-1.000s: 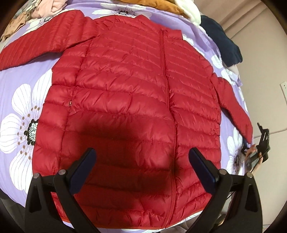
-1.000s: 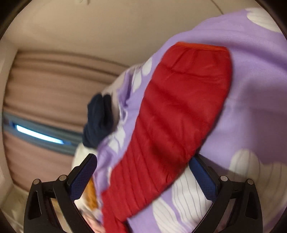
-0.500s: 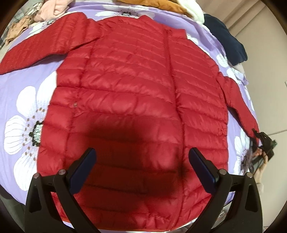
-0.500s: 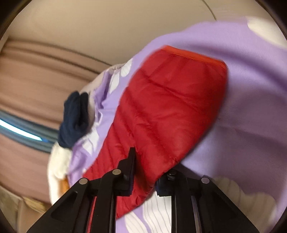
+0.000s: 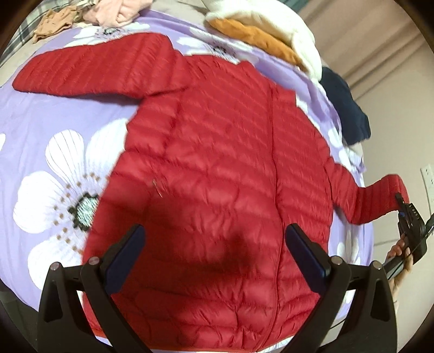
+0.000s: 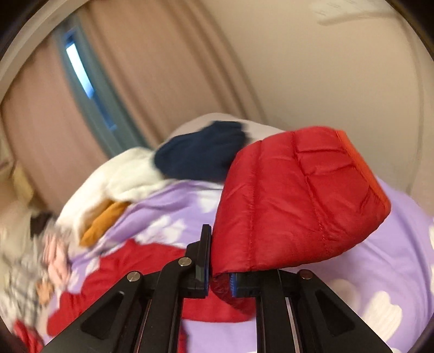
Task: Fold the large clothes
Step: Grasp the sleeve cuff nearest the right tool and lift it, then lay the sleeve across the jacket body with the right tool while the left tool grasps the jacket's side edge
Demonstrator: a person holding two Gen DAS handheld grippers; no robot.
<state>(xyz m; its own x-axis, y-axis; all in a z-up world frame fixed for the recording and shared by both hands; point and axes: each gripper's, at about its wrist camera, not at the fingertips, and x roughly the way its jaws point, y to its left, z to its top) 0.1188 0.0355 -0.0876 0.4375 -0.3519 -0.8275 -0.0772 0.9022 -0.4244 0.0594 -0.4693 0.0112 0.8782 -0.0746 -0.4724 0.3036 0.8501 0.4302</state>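
Observation:
A red quilted puffer jacket lies front up on a purple floral bedspread, its left sleeve stretched out to the far left. My left gripper hovers open and empty above the jacket's lower front. My right gripper is shut on the jacket's right sleeve near the cuff and holds it lifted off the bed. In the left wrist view the right gripper shows at the far right edge with the raised sleeve.
A pile of clothes lies at the head of the bed: a white and orange garment, a navy one, pink and tan ones. Beige curtains and a wall stand beyond the bed's right edge.
My right gripper closed on the right sleeve's cuff end and lifted it off the bedspread. My left gripper shifted over the jacket and stayed open.

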